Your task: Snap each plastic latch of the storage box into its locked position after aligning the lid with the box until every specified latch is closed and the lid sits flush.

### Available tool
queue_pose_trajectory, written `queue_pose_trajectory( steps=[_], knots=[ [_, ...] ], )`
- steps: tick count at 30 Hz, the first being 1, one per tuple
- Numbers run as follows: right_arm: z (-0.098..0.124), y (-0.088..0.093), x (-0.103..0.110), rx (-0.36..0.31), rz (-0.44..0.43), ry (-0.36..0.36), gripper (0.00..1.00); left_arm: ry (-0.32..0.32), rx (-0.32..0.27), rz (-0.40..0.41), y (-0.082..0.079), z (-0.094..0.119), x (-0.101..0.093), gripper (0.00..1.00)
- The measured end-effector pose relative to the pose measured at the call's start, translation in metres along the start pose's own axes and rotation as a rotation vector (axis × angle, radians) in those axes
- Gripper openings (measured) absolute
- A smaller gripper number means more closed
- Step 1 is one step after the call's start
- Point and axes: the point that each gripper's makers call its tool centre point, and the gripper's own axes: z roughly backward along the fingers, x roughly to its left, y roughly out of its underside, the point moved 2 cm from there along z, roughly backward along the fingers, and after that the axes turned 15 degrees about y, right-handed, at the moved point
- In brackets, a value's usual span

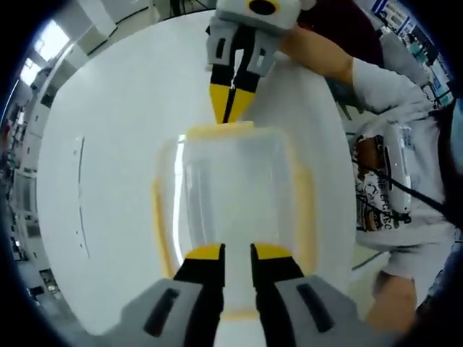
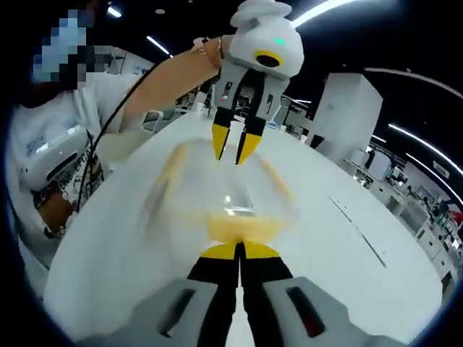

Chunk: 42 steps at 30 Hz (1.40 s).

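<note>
White round table [image 1: 108,181]: clear plastic storage box with yellow latches [image 1: 235,195] at centre, between both tools. Left gripper [image 1: 237,254]: jaws slightly parted over near edge. Right gripper [image 2: 239,250]: jaws together, at the far yellow latch [image 1: 221,131].

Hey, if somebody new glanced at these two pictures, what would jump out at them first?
Probably the clear storage box with yellow latches, lying on the white table between two facing grippers. In the left gripper view, the right gripper presses shut against the far yellow latch, while the left gripper stands open at the near end. A person in a white printed shirt stands close behind.
</note>
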Motion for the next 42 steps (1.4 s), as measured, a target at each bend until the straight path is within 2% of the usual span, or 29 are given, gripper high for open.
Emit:
queue_pose_trajectory(
  steps=[2,7,10,15,19,28,31,34,39,42],
  knots=[
    [0.000,0.001,-0.001,-0.020,-0.036,-0.003,0.00,0.000,-0.012,-0.002,0.000,0.001,0.000,0.13],
    [0.000,-0.001,-0.001,-0.034,-0.037,0.014,0.00,0.008,-0.028,-0.003,-0.001,0.001,0.001,0.13],
    [0.000,-0.001,-0.002,-0.044,-0.075,0.006,0.00,0.011,-0.009,0.005,-0.002,0.001,0.001,0.13],
    [-0.001,-0.003,0.001,-0.039,-0.044,0.020,0.00,0.015,0.025,0.005,-0.001,0.002,0.000,0.12],
    [-0.001,-0.004,0.000,-0.051,-0.061,0.016,0.00,0.022,0.022,0.053,-0.002,0.003,0.002,0.12],
    [-0.003,-0.004,0.000,-0.062,-0.143,0.012,0.00,0.020,-0.014,0.040,0.000,0.003,0.002,0.10],
    [-0.002,-0.004,0.000,-0.057,-0.156,0.017,0.00,0.010,-0.003,0.031,-0.002,0.002,0.001,0.09],
    [-0.003,-0.003,-0.001,-0.057,-0.207,0.009,0.00,0.005,0.011,0.046,-0.003,0.002,0.003,0.08],
    [-0.004,0.002,0.001,-0.049,-0.209,0.019,0.00,-0.001,-0.035,0.043,-0.003,-0.004,0.008,0.04],
    [-0.007,0.011,0.002,-0.046,-0.262,0.025,0.00,0.006,-0.078,0.045,-0.004,-0.008,0.012,0.02]
  ],
)
